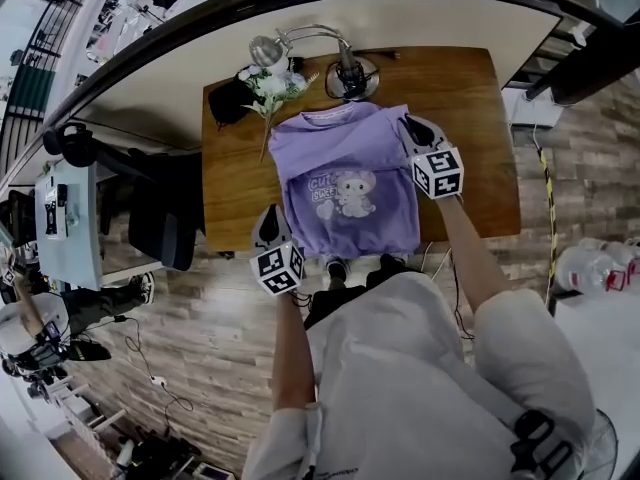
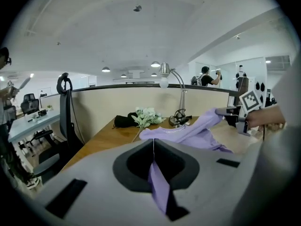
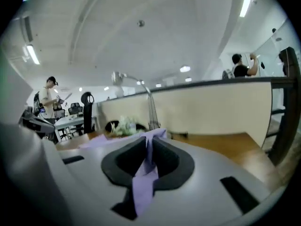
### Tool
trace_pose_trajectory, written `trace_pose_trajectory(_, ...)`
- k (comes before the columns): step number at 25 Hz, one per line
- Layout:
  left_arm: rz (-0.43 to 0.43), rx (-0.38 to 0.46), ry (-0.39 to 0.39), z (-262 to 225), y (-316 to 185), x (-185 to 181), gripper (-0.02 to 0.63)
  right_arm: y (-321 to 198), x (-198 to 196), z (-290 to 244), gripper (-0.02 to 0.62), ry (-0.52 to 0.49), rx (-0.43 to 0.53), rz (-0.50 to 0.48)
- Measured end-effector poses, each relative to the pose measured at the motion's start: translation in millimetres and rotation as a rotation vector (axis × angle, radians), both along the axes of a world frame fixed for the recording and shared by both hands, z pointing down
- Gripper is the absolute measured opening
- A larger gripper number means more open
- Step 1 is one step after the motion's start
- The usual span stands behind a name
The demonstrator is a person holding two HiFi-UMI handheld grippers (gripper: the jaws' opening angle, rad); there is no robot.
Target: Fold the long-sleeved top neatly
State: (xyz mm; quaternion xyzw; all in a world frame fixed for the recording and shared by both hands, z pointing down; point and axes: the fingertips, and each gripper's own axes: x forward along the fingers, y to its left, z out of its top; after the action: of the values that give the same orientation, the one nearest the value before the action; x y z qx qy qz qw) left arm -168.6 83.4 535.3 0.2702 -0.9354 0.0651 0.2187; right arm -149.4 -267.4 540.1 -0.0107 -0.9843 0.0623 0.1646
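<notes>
left gripper (image 1: 269,213) pinching purple top (image 1: 340,158) hem, right gripper (image 1: 409,122) pinching far edge (raised off desk (image 1: 470,118)).

Left gripper (image 1: 270,214), right gripper (image 1: 410,123): jaws clamped.

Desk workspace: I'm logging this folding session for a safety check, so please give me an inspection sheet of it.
Surface: wooden desk, set against a beige partition.
Job's things: purple top, spread print-up.
Clutter: white flowers, black object and desk lamp along the far edge.
Grippers: left gripper shut on the top's near-left corner; right gripper shut on its far-right part, lifted.
Cables: black coil at the lamp base.
Surroundings: office chair at left.
</notes>
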Motion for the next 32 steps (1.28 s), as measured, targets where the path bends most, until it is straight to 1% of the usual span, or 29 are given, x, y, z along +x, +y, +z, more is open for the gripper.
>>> trace_pose_trajectory(1, -0.005, -0.004, 0.006, 3.2, -1.1, 1.1, 0.025, -5.9, 2.5, 25.3, 0.085, 0.105, -0.025, 0.017)
trace_pose_trajectory(2, -0.008, -0.01, 0.014, 7.1, -1.9, 3.0, 0.025, -11.3, 8.7, 51.0, 0.154, 0.214, -0.057, 0.034)
trace_pose_trajectory(3, -0.009, -0.017, 0.024, 11.7, -2.2, 6.0, 0.025, -15.7, 18.4, 69.2, 0.154, 0.289, -0.08, 0.052)
trace_pose_trajectory(4, -0.006, -0.024, 0.033, 16.5, -2.2, 9.3, 0.025, -18.5, 29.6, 78.3, 0.152, 0.321, -0.092, 0.066)
trace_pose_trajectory(8, 0.033, -0.05, 0.05, 31.9, 5.3, 19.5, 0.025, -13.9, 76.3, 79.7, 0.15, 0.306, -0.118, 0.1)
trace_pose_trajectory(13, 0.103, -0.057, 0.078, 48.8, 24.2, 32.2, 0.025, 17.3, 133.2, 72.9, 0.141, 0.267, -0.156, 0.123)
trace_pose_trajectory(15, 0.15, -0.034, 0.093, 52.8, 28.3, 36.9, 0.025, 35.3, 153.5, 72.6, 0.14, 0.269, -0.16, 0.12)
trace_pose_trajectory(17, 0.209, 0.011, 0.111, 58.2, 32.7, 44.2, 0.025, 56.3, 174.2, 75.0, 0.135, 0.276, -0.155, 0.104)
trace_pose_trajectory(20, 0.289, 0.05, 0.156, 74.2, 49.4, 67.9, 0.026, 87.9, 215.8, 80.7, 0.125, 0.295, -0.105, 0.075)
trace_pose_trajectory(22, 0.325, 0.037, 0.187, 90.7, 64.4, 87.8, 0.026, 103.2, 248.2, 84.9, 0.118, 0.309, -0.039, 0.074)
trace_pose_trajectory(24, 0.317, 0.005, 0.22, 112.9, 82.9, 100.9, 0.028, 119.1, 271.2, 95.3, 0.12, 0.334, -0.013, 0.06)
trace_pose_trajectory(26, 0.305, -0.001, 0.252, 131.5, 97.7, 110.2, 0.028, 135.3, 285.4, 111.8, 0.12, 0.361, -0.044, 0.056)
trace_pose_trajectory(27, 0.313, 0.002, 0.266, 138.9, 101.0, 115.5, 0.028, 142.3, 291.4, 120.4, 0.12, 0.373, -0.069, 0.06)
trace_pose_trajectory(29, 0.348, 0.001, 0.288, 154.2, 99.7, 125.0, 0.029, 151.4, 299.7, 135.3, 0.127, 0.388, -0.107, 0.062)
trace_pose_trajectory(32, 0.411, -0.018, 0.308, 177.4, 97.2, 133.9, 0.035, 161.9, 302.2, 155.4, 0.143, 0.396, -0.135, 0.041)
